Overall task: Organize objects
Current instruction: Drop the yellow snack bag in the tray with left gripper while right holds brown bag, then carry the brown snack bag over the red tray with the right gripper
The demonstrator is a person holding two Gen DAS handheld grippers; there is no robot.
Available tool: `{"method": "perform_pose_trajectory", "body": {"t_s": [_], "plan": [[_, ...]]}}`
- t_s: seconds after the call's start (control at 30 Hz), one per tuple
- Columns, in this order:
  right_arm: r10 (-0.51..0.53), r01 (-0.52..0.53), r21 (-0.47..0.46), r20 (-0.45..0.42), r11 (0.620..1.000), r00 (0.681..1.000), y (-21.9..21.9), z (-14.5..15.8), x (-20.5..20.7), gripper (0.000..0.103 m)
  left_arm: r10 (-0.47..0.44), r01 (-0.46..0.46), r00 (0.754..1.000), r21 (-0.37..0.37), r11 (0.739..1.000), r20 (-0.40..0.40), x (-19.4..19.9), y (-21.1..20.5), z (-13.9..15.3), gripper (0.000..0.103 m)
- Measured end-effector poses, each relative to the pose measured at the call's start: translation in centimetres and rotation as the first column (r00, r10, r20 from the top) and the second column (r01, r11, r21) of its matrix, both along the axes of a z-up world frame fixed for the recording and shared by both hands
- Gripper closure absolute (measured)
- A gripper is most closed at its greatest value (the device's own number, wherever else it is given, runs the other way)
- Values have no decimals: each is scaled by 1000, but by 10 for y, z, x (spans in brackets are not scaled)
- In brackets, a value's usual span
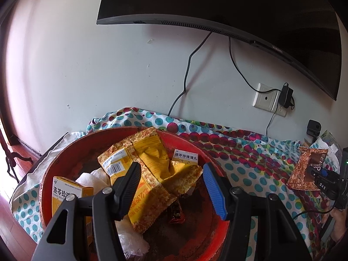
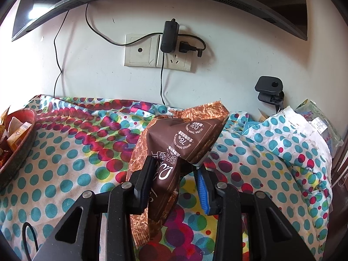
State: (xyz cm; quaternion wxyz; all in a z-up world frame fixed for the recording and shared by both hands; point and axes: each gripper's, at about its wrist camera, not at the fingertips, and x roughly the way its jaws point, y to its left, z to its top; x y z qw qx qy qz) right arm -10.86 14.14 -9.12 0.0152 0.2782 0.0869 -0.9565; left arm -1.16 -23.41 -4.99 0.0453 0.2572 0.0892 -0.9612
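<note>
A red round basket (image 1: 195, 145) sits on the dotted cloth and holds a yellow snack packet (image 1: 152, 163), two yellow medicine boxes (image 1: 71, 193), white tissue and a small dark red packet (image 1: 177, 214). My left gripper (image 1: 171, 171) is open above the yellow packet, touching nothing. My right gripper (image 2: 176, 174) is shut on a brown snack packet (image 2: 180, 137), which stands crumpled between the fingers above the cloth. That brown packet (image 1: 306, 167) and my right gripper also show at the right of the left wrist view. The basket (image 2: 24, 134) shows at the left edge of the right wrist view.
A dark TV (image 1: 217, 4) hangs on the white wall above. Cables run to a wall socket (image 2: 156, 52) with a black adapter. A black clip-like device (image 2: 269, 87) and a plastic bag (image 2: 317, 119) lie at the right. The polka-dot cloth (image 2: 76, 152) covers the surface.
</note>
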Motion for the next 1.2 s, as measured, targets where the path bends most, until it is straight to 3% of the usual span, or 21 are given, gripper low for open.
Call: {"method": "perform_pose_trajectory", "body": {"t_s": [0.33,0.7,1.2], "plan": [[67,-68,-13,-11,998,998,-27,22,9,79,-36,36,999,-33,999,11,3,10,6,42],[200,-201,-22,-46,979,979,-75,48,32,79,-93,94,996,-82,992,16,6,23,11,42],[415,-418,-31,-75,908,907,-159,72,65,80,-75,76,997,-89,993,10,8,18,15,42]]}}
